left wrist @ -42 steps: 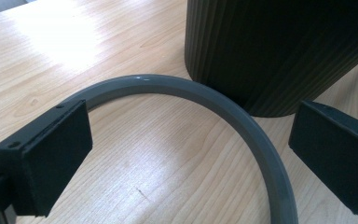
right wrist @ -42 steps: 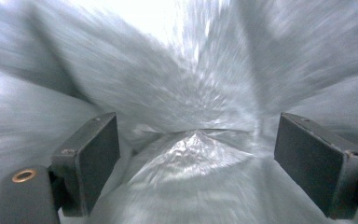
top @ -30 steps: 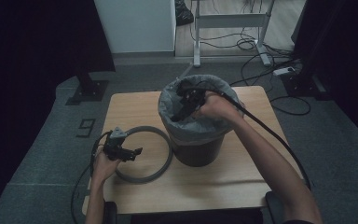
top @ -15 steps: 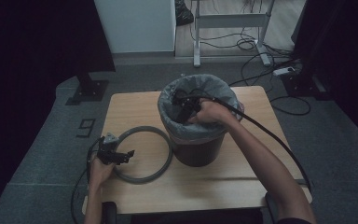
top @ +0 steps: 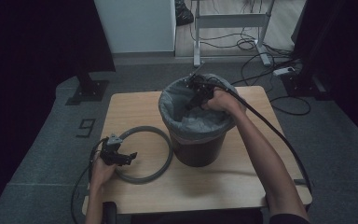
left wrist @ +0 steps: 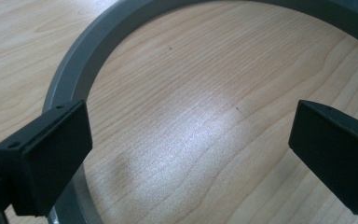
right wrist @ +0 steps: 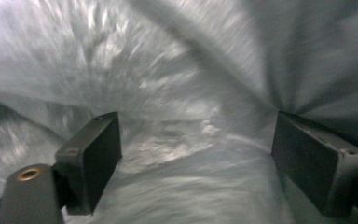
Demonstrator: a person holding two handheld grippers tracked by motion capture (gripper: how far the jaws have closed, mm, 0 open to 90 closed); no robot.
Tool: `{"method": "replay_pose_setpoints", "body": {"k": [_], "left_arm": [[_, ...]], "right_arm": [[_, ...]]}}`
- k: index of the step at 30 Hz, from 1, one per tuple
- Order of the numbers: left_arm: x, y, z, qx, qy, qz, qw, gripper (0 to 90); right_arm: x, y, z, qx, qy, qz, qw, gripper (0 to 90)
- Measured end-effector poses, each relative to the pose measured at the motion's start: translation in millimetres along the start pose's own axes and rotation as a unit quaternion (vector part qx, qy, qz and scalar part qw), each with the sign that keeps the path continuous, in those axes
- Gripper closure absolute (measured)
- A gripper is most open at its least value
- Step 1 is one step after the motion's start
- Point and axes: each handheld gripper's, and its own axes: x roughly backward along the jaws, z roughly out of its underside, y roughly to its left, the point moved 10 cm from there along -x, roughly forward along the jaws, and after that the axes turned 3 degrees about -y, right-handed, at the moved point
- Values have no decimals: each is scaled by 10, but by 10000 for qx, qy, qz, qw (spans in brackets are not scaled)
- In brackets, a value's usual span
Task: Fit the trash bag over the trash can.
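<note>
The grey bin liner (top: 193, 123) is sitting inside the dark bin (top: 196, 148) in the middle of the wooden table (top: 135, 105), its top edge folding out over the rim all the way round, as far as the high view is showing. So the lining looks mostly done; what is left, by my reading, is smoothing the bag inside and clamping it with the grey retaining ring (top: 164, 161), which is lying flat on the table just beside the bin on the left, not yet fitted.

The right gripper (top: 192, 100) is reaching down into the bin's mouth, its jaws standing wide with nothing between them. In the right gripper view the liner (right wrist: 168, 93) is blurring across the whole picture, so whether the jaw tips are brushing the plastic is hard to call.

The left gripper (top: 127, 157) is hovering low over the near-left arc of the ring (left wrist: 81, 60), jaws also spread wide, one jaw over the band and bare wood between them, gripping nothing.

Counting up: one bin, one liner, one ring, two grippers, one table.
</note>
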Motion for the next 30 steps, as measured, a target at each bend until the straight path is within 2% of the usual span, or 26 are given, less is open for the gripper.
{"method": "replay_pose_setpoints", "body": {"k": [3,5,8,9,11,12,14,15,17,18,21,23,24,26,27,30], "left_arm": [[-11,3,20,-27,52,-19,10000,0],[-17,0,25,-27,54,-16,10000,0],[-26,-6,30,-37,75,-5,10000,0],[-29,-8,30,-40,78,-6,10000,0],[-37,-22,27,-44,80,21,10000,0],[-37,-22,27,-44,80,21,10000,0],[-43,-34,24,-63,91,44,9999,0],[-46,-43,23,-68,88,44,9999,0],[-46,-52,24,-64,76,71,9999,0],[-47,-52,25,-63,72,74,9999,0],[-45,-50,33,-78,86,89,9999,0],[-54,-39,45,-64,98,81,9999,0],[-56,-36,53,-74,120,80,9999,0],[-69,-33,80,-109,186,68,9997,0],[-78,-34,97,-130,233,63,9996,0],[-113,-52,138,-206,360,55,9991,0]], "right_arm": [[-74,21,59,44,199,-83,9998,139],[13,15,6,80,55,-24,9999,139],[267,90,-97,141,-379,-201,9990,139],[398,155,-132,203,-553,-339,9977,139],[563,298,-148,350,-670,-541,9957,138],[563,298,-148,350,-670,-541,9957,138],[648,514,-138,545,-699,-811,9928,138],[628,701,-118,679,-695,-1062,9896,138],[532,845,-80,840,-602,-1204,9873,137],[427,894,-53,896,-478,-1173,9879,137],[157,916,-8,889,-156,-1038,9905,142],[45,902,13,867,20,-955,9916,146],[8,887,34,937,174,-897,9914,144],[52,870,4,946,124,-879,9915,145],[96,862,-25,942,11,-918,9913,144],[367,768,-132,926,-399,-994,9899,140]]}}
